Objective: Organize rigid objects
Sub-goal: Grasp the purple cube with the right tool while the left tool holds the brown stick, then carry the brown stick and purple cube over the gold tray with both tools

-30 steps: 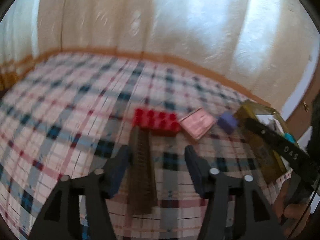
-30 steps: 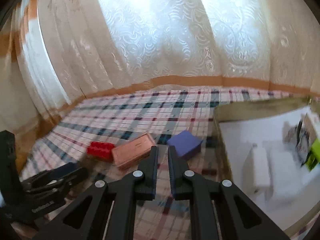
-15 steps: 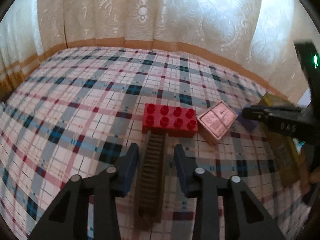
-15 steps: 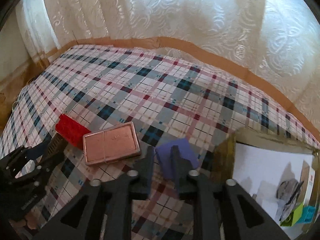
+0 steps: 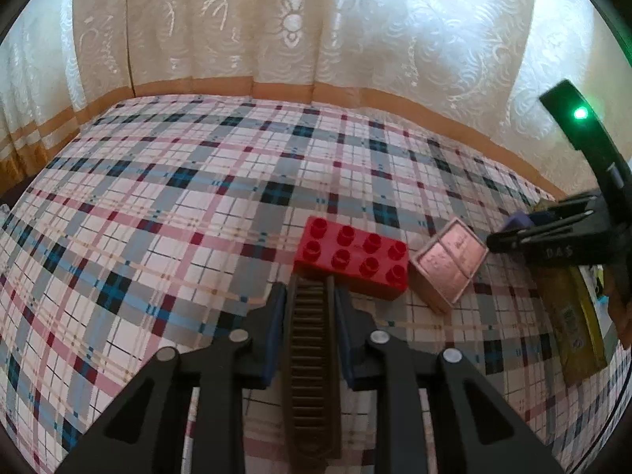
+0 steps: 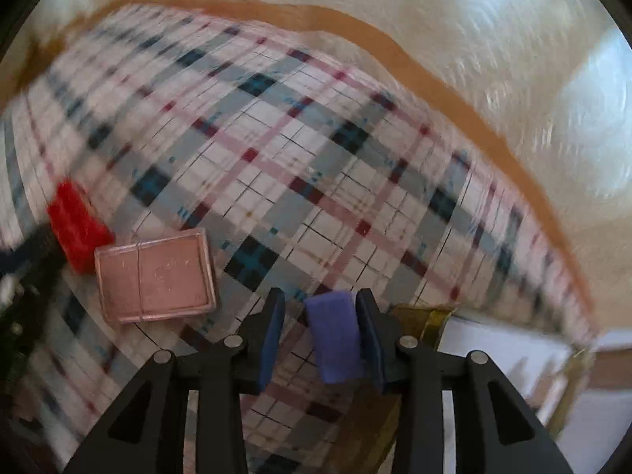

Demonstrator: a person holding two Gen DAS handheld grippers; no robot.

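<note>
Stretching wide and bare beyond the objects, the plaid cloth (image 5: 166, 197) runs to the curtain hem. Having just been closing, the left gripper (image 5: 310, 300) clamps the brown ridged strip (image 5: 312, 355), whose tip touches the red brick (image 5: 351, 260); the pink case (image 5: 450, 264) sits just beside. Only the right wrist view shows the right gripper (image 6: 320, 316), jaws just opening, straddling the purple block (image 6: 333, 331) near the box (image 6: 426, 316) rim, left pad clear.

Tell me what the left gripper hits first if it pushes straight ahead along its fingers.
Probably the red building brick: the left gripper, closing on the dark ridged strip, points at it, with the strip's far end apparently at the brick already.
</note>
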